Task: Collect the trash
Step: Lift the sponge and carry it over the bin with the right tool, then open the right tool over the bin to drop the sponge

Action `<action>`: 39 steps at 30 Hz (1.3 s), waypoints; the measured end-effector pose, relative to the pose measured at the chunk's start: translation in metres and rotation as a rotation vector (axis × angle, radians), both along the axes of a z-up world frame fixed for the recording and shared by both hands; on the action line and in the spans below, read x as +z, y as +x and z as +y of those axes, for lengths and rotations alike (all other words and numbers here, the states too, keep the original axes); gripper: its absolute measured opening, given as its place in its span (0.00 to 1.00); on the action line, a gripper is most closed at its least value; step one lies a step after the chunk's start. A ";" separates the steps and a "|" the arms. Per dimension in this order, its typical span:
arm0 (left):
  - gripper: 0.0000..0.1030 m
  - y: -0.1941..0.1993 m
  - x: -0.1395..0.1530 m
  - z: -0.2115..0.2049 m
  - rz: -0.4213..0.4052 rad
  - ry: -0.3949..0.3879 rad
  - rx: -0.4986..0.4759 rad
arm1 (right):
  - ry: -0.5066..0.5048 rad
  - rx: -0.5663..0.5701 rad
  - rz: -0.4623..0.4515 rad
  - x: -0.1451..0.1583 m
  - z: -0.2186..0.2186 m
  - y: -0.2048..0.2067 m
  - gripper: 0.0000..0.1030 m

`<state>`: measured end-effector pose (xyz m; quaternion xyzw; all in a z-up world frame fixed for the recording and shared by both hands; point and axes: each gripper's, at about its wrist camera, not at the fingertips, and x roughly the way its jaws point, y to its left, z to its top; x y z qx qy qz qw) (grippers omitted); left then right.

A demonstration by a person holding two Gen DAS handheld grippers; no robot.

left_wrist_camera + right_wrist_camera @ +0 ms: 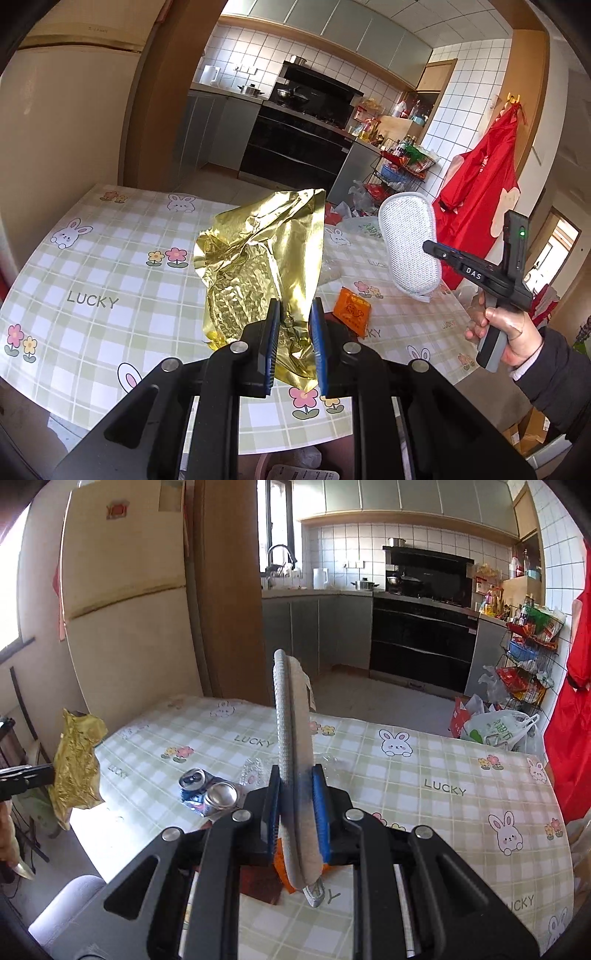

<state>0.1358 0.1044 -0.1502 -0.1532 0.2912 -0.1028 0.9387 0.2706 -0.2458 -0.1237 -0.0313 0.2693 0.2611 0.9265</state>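
My left claw (293,332) is pinching the lower edge of a crumpled gold foil wrapper (258,258), which stands up from the pads and is lifted above the bench (92,258). My right claw (298,805) is pressed on a grey scrubbing pad (291,738), held upright with its long axis rising straight from the jaws. What my next move turns on, I think, is that both claws are already full while more trash lies on the bench below and ahead of them. Just under the right claw I see an orange packet (352,310), partly hidden by the pad in the right view but plain in the left view, a little to the right of my left claw. Further ahead and to the left of the right claw lies a crushed can (208,792), with some clear plastic (255,771) behind it; only the right view shows these, because the foil covers that part of the bench in the left view. The right claw is nearer to both. Under the near bench edge the left view shows something like a bin, but I cannot tell for sure.
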 end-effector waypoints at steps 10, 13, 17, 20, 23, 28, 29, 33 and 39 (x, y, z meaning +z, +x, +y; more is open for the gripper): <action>0.16 -0.034 0.023 -0.031 -0.028 -0.025 -0.052 | 0.172 -0.060 -0.005 0.028 -0.046 -0.107 0.19; 0.16 -0.048 0.029 -0.040 -0.042 -0.024 -0.063 | 0.194 -0.066 -0.013 0.031 -0.054 -0.142 0.19; 0.16 -0.069 0.038 -0.048 -0.065 -0.025 -0.067 | 0.218 -0.060 -0.018 0.034 -0.060 -0.176 0.19; 0.16 -0.085 0.041 -0.048 -0.078 -0.042 -0.061 | 0.212 -0.037 -0.016 0.038 -0.058 -0.195 0.19; 0.16 -0.094 0.040 -0.044 -0.076 -0.085 -0.060 | 0.211 -0.003 -0.002 0.038 -0.050 -0.210 0.19; 0.16 -0.111 0.041 -0.048 -0.071 -0.067 -0.075 | 0.201 0.038 -0.011 0.033 -0.034 -0.230 0.19; 0.16 -0.113 0.040 -0.048 -0.069 -0.066 -0.074 | 0.215 0.041 -0.001 0.032 -0.034 -0.230 0.19; 0.16 -0.118 0.035 -0.043 -0.057 -0.080 -0.065 | 0.213 0.064 0.028 0.026 -0.029 -0.230 0.19; 0.16 -0.116 0.027 -0.047 -0.040 -0.070 -0.060 | 0.249 0.082 0.079 0.017 -0.030 -0.225 0.19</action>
